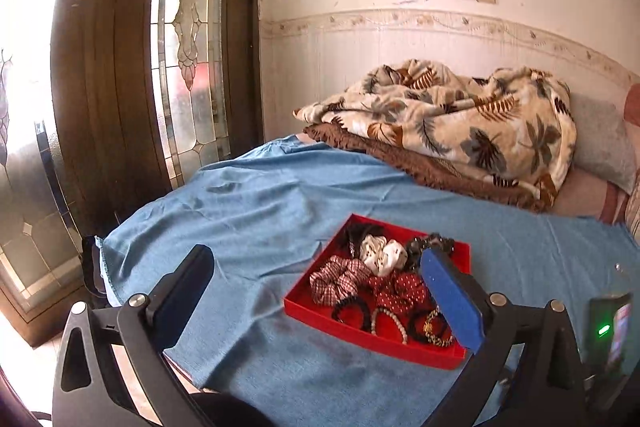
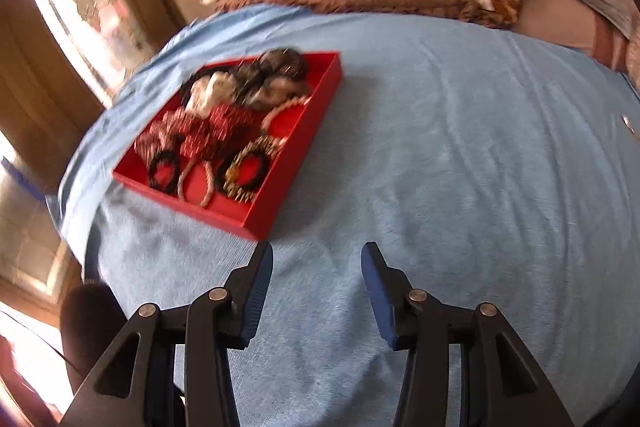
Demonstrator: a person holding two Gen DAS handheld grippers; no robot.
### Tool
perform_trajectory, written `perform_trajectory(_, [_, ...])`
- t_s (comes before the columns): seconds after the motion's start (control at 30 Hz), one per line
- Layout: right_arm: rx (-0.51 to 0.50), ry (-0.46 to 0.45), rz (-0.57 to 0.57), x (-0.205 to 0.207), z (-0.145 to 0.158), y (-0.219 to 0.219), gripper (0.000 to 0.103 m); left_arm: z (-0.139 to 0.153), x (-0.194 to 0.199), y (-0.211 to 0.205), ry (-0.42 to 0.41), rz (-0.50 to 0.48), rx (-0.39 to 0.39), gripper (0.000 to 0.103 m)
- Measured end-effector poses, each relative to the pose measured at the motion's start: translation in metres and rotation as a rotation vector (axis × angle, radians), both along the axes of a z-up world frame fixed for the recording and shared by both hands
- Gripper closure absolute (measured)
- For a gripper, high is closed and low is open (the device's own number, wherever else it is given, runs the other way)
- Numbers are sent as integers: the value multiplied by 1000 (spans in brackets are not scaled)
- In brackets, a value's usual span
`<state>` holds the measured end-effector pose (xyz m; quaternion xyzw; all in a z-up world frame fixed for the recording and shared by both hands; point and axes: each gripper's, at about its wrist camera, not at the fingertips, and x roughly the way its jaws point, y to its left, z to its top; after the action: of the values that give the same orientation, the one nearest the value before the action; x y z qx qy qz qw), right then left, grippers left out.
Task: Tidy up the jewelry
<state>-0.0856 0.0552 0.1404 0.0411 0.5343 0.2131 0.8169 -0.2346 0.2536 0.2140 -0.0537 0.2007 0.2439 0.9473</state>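
A red tray (image 1: 320,323) lies on the blue cloth and holds several scrunchies and bracelets: a white scrunchie (image 1: 380,254), a checked red one (image 1: 338,281), a dotted red one (image 1: 400,290), a black bead bracelet (image 1: 352,309), a pale bead bracelet (image 1: 390,323). My left gripper (image 1: 316,263) is open and empty, with its right finger over the tray's right side. In the right wrist view the tray (image 2: 280,195) is left of centre and blurred. My right gripper (image 2: 316,251) is open and empty, just in front of the tray's near corner.
A leaf-patterned blanket (image 1: 460,123) is piled on a brown one at the far side of the blue cloth (image 1: 260,203). A stained-glass wooden door (image 1: 188,47) stands to the left. A small shiny object (image 2: 628,123) lies on the cloth far right. A device with a green light (image 1: 608,331) is at right.
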Motion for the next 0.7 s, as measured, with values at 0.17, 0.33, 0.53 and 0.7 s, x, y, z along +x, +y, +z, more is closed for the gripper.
perform_trajectory(0.17, [-29, 30, 114, 1, -14, 35, 53, 3, -4, 7, -18, 14, -8, 0])
perform_trajectory(0.33, [-70, 15, 162, 7, -17, 57, 54, 0, -7, 5, -17, 10, 14, 0])
perform_trajectory(0.53, [-51, -7, 137, -2, 1, 39, 54, 0, -1, -3, -23, -51, 5, 0])
perform_trajectory(0.7, [-92, -65, 43, -16, 10, -2, 53, -10, 15, -16, 67, -191, -117, 0])
